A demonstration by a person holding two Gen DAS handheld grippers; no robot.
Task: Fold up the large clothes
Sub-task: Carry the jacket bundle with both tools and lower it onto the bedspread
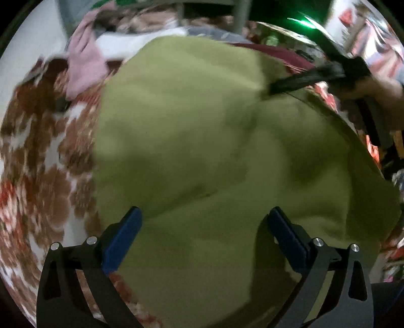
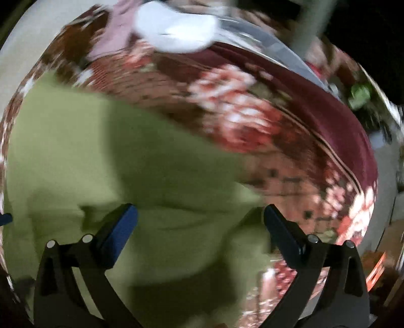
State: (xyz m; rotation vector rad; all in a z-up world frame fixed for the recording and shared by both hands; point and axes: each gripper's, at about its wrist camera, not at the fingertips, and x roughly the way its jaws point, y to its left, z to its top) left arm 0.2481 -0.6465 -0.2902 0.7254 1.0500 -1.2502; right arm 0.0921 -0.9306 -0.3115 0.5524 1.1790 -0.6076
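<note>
left wrist view: green garment lies flat directly beneath left tool, spread wide and empty; right tool likewise, over its edge.

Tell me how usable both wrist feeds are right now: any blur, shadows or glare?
Left wrist: green garment fairly readable, soft tool shadows on it; floral cover smeared; green glare at the top edge. Right wrist: heavier motion blur, floral cover streaked, the white item washed out. Both bulge at the edges, with dark corners.
</note>
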